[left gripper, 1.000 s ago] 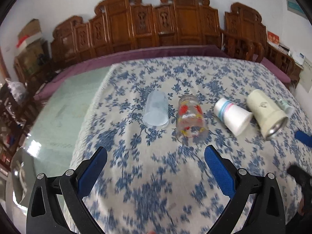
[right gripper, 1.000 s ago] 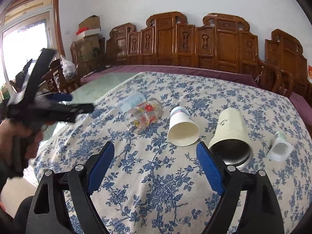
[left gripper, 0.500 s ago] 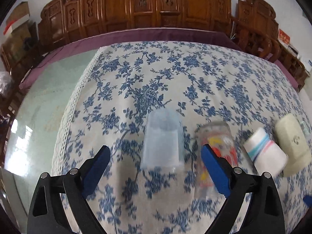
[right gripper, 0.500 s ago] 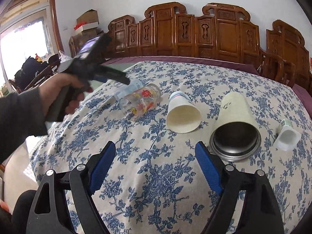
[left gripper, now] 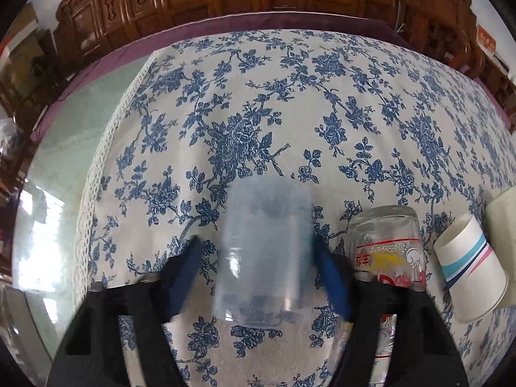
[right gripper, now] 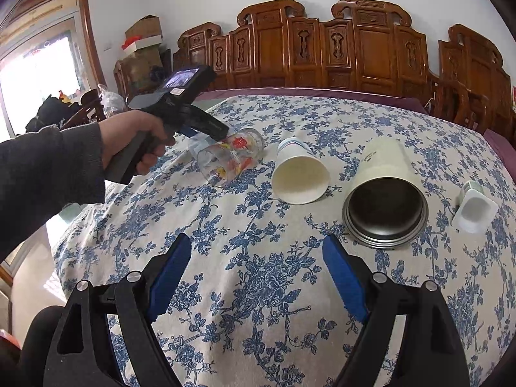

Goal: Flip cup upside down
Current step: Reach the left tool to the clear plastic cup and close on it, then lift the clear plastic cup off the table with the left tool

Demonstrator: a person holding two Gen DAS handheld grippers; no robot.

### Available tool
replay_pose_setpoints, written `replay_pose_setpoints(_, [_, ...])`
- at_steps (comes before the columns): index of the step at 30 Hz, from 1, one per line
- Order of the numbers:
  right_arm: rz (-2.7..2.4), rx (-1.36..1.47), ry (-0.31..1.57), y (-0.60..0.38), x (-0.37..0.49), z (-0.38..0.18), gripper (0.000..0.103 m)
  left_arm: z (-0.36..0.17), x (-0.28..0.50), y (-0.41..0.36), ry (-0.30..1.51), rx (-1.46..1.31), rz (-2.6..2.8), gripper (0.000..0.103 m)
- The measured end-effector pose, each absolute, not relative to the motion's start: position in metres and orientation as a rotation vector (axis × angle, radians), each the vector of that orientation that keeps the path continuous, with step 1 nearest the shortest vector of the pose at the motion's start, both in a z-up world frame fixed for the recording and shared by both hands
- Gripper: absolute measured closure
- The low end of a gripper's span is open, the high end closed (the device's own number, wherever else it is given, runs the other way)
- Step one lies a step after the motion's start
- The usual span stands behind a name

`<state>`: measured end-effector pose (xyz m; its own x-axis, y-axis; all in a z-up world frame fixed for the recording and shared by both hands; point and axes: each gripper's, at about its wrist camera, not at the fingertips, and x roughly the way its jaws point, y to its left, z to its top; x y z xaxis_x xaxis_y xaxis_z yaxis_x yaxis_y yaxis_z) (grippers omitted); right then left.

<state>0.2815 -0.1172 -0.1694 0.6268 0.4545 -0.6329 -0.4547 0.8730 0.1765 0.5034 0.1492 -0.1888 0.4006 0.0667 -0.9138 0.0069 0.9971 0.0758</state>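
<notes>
A frosted translucent plastic cup [left gripper: 264,258] lies on its side on the blue-flowered tablecloth [left gripper: 290,103]. My left gripper [left gripper: 261,271] is open, with its blue pads on either side of the cup; the right pad looks close to the cup wall and the left pad stands a little apart. In the right wrist view the left gripper [right gripper: 193,122] reaches down at the far left, and the frosted cup [right gripper: 195,143] is mostly hidden behind it. My right gripper [right gripper: 258,274] is open and empty above the near tablecloth [right gripper: 258,258].
A printed glass [left gripper: 387,245] lies just right of the frosted cup, then a striped paper cup [left gripper: 467,267]. In the right wrist view a cream steel tumbler [right gripper: 383,190] and a small white bottle [right gripper: 474,206] lie to the right. Carved wooden chairs [right gripper: 354,45] line the far side.
My left gripper has moved forward and down over the last second until the frosted cup sits between its pads. My right gripper has barely moved.
</notes>
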Motion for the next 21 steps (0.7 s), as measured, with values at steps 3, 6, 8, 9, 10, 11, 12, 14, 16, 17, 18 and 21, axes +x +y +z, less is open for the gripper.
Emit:
replay_pose_setpoints(3, [0.518,0.005,0.724,-0.120,0.279,-0.167,0.018,-0.188,0.500,0.150,1.167,0.076,0.035,0.050])
replay_pose_setpoints(6, [0.517,0.005,0.719,-0.121,0.275,-0.164,0.018,-0.180,0.493,0.153,1.145,0.075,0.033,0.050])
replay_pose_setpoints(8, [0.516,0.004,0.715,-0.122,0.271,-0.161,0.018,-0.170,0.486,0.154,1.126,0.061,0.030,0.051])
replay_pose_setpoints(9, [0.515,0.004,0.712,-0.124,0.269,-0.159,0.018,-0.162,0.479,0.154,1.111,0.058,0.023,0.051])
replay_pose_setpoints(10, [0.511,0.006,0.710,-0.126,0.266,-0.158,0.018,-0.154,0.471,0.152,1.095,0.063,0.017,0.051])
replay_pose_setpoints(11, [0.507,0.009,0.708,-0.129,0.264,-0.156,0.018,-0.149,0.466,0.149,1.083,0.066,0.015,0.051])
replay_pose_setpoints(12, [0.502,0.011,0.706,-0.132,0.262,-0.155,0.018,-0.139,0.454,0.144,1.060,0.073,0.006,0.051])
replay_pose_setpoints(14, [0.487,0.013,0.700,-0.140,0.257,-0.152,0.018,-0.125,0.435,0.134,1.027,0.087,-0.016,0.051])
replay_pose_setpoints(16, [0.469,0.018,0.695,-0.149,0.252,-0.149,0.018,-0.114,0.415,0.122,0.999,0.092,-0.041,0.050])
replay_pose_setpoints(17, [0.455,0.021,0.691,-0.157,0.248,-0.146,0.018,-0.107,0.402,0.113,0.983,0.090,-0.060,0.050])
replay_pose_setpoints(18, [0.443,0.024,0.686,-0.163,0.245,-0.144,0.018,-0.103,0.390,0.106,0.971,0.084,-0.077,0.050])
replay_pose_setpoints(21, [0.408,0.031,0.677,-0.180,0.235,-0.140,0.018,-0.098,0.357,0.079,0.952,0.085,-0.128,0.050])
